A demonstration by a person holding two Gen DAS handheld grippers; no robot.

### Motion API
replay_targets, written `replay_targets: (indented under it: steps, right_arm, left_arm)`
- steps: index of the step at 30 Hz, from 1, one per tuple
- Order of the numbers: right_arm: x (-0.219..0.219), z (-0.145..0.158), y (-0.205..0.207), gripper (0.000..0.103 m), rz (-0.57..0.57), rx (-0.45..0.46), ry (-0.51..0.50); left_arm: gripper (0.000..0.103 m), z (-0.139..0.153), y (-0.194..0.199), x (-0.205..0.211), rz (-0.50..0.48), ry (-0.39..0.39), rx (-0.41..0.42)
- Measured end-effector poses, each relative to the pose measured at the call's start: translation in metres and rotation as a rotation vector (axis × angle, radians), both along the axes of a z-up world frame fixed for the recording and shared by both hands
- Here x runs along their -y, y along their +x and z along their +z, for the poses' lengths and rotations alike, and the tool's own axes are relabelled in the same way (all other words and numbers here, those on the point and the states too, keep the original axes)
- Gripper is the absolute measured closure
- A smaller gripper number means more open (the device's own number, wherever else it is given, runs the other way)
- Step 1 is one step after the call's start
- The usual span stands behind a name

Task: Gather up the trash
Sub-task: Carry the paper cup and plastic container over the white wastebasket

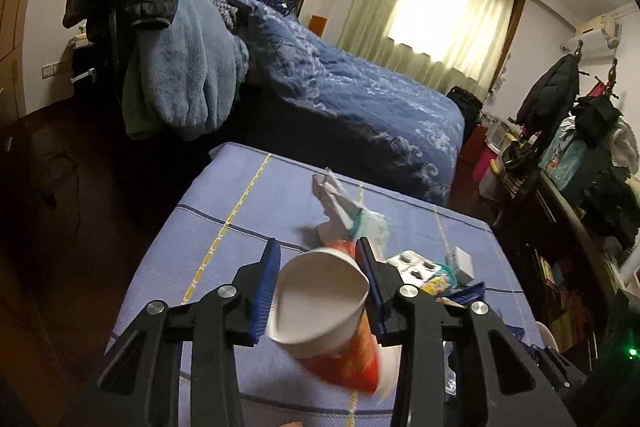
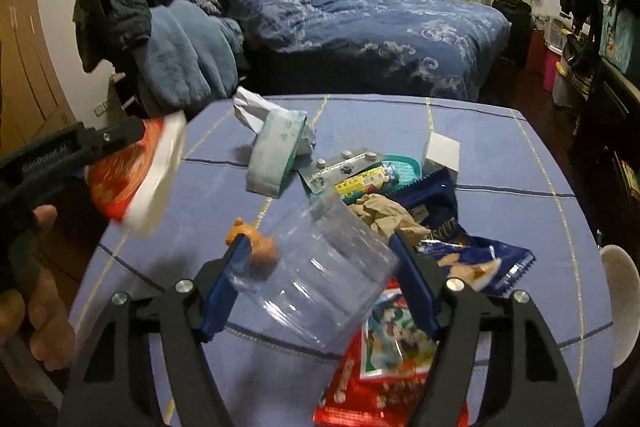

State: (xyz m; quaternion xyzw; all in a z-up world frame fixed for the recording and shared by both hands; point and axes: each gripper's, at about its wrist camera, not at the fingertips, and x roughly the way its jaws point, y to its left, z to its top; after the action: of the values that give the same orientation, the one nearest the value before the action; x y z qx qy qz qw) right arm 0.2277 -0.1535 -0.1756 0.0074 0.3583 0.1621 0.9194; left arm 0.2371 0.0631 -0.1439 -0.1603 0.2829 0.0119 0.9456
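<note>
My left gripper (image 1: pixel 318 247) is shut on a squashed paper cup (image 1: pixel 320 303), red-orange outside and white inside, lifted above the blue-clothed table (image 1: pixel 224 227). The right wrist view shows the same cup (image 2: pixel 136 179) at the left, in the left gripper (image 2: pixel 152 147), which a person's hand (image 2: pixel 36 267) holds. My right gripper (image 2: pixel 318 241) has its blue pads against both sides of a clear plastic bottle (image 2: pixel 320 267) lying tilted over the table (image 2: pixel 500 155). Beyond it lie a tissue pack (image 2: pixel 276 155), a blister pack (image 2: pixel 340 163), crumpled brown paper (image 2: pixel 384 215), a blue biscuit wrapper (image 2: pixel 460 239) and a red wrapper (image 2: pixel 380 367).
A small orange figure (image 2: pixel 256 239) stands by my right gripper's left finger and a white box (image 2: pixel 442 151) sits further back. Behind the table are a blue-covered bed (image 2: pixel 380 23) and a chair piled with clothes (image 2: pixel 176 47). Cluttered shelves (image 1: pixel 580 187) line the right side.
</note>
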Motion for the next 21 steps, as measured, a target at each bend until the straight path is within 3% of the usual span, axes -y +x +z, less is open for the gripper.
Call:
replay_targets:
  steps: [5,9,12,13,14,15,16,18,21]
  right_arm:
    - [0.023,0.010,-0.021,0.031,-0.033,0.020,0.029]
    - [0.044,0.017,-0.040,0.031,-0.057,0.040,0.045]
    - [0.057,0.020,-0.051,0.031,-0.069,0.054,0.056]
    - [0.060,0.021,-0.054,0.031,-0.074,0.057,0.061]
    - [0.063,0.022,-0.057,0.031,-0.076,0.061,0.066]
    - [0.066,0.022,-0.060,0.031,-0.078,0.063,0.070]
    - [0.068,0.023,-0.063,0.031,-0.080,0.066,0.072]
    - [0.073,0.023,-0.066,0.031,-0.082,0.069,0.079]
    - [0.073,0.023,-0.065,0.031,-0.079,0.065,0.090]
  left_arm:
    - [0.074,0.014,-0.018,0.021,-0.037,0.023,0.027]
    - [0.095,0.019,-0.027,0.038,-0.064,0.030,0.026]
    - [0.094,0.022,-0.034,0.046,-0.074,0.039,0.022]
    - [0.088,0.020,-0.036,0.047,-0.081,0.044,0.008]
    - [0.050,0.016,-0.037,0.048,-0.090,0.054,-0.021]
    - [0.001,0.010,-0.039,0.047,-0.096,0.065,-0.053]
    - [0.009,0.003,-0.043,0.045,-0.089,0.086,-0.080]
    - [0.004,-0.011,-0.047,0.046,-0.068,0.140,-0.125]
    - [0.004,-0.037,-0.044,0.046,-0.048,0.209,-0.213]
